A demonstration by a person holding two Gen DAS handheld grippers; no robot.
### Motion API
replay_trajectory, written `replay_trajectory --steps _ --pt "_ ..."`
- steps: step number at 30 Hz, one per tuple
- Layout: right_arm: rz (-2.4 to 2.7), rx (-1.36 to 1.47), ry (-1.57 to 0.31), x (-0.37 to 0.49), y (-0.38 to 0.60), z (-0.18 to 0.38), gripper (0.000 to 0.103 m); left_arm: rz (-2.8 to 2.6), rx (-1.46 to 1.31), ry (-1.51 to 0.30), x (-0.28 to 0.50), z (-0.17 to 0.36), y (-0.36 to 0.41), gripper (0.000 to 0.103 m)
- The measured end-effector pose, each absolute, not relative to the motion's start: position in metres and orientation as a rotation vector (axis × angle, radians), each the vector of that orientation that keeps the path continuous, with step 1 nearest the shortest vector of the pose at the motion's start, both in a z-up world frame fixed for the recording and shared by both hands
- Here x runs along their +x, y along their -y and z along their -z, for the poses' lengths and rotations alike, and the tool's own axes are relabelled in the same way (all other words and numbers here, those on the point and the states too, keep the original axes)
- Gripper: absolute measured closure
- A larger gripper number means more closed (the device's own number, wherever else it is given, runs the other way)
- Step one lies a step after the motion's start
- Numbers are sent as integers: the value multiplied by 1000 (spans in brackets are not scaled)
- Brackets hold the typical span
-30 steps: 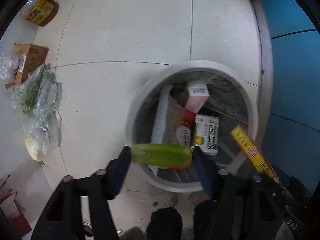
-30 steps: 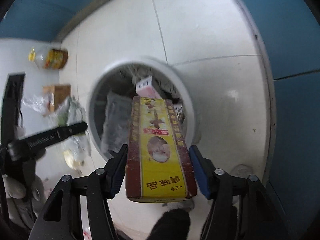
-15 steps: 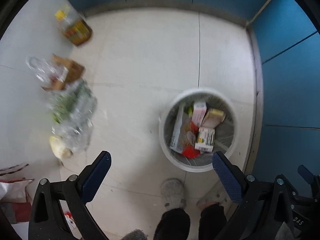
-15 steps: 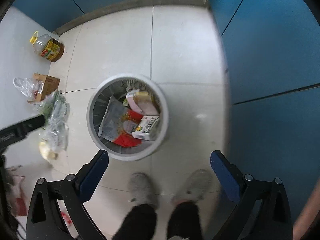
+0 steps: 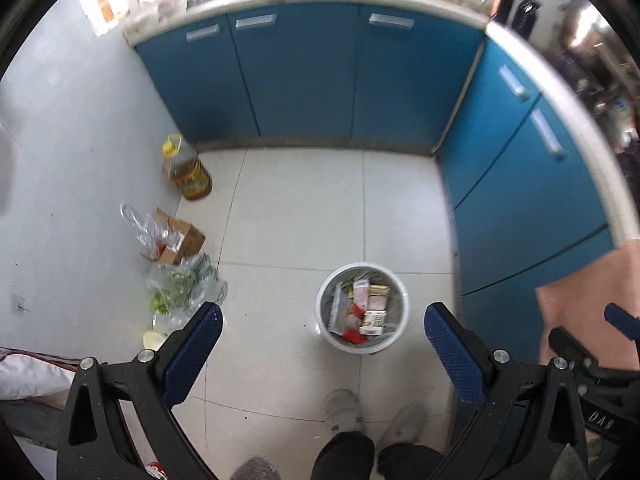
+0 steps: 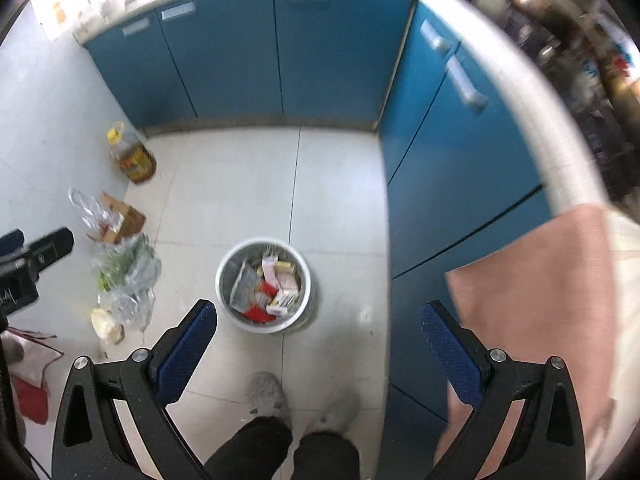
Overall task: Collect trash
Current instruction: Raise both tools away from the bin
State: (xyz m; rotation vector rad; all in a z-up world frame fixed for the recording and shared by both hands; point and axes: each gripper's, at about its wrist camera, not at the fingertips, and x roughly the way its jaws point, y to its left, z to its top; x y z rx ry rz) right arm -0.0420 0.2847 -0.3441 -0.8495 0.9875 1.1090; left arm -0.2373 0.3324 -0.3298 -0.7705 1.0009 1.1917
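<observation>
The left gripper [image 5: 322, 344] has its fingers [image 5: 192, 354] spread wide, holding and touching nothing. The right gripper [image 6: 318, 340] stands likewise, fingers [image 6: 452, 354] far apart and empty. Far below both, the round trash bin [image 5: 326, 334] stands upright on the tiled floor [image 5: 304, 208], mouth upward, beside the blue cabinets [image 6: 452, 184]. Boxes and wrappers [image 6: 266, 286] lie jumbled inside it, pointing different ways.

Black gripper frames, blue textured fingers [image 5: 194, 354], silver screws, dark trousers, pale shoes
</observation>
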Motion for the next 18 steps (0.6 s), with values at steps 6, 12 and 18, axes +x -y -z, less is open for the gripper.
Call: replay_trajectory --steps 6,12,18 --pt "-1141 -740 -907 -37 -236 220 0 -1188 -716 -917 -234 234 -280 0" --pt "-1212 -659 -851 -39 -177 134 0 -1246 -666 -840 -237 165 -219 0" --pt "-1285 -613 -843 -36 -122 87 0 -1302 -671 -798 -235 124 -168 0"
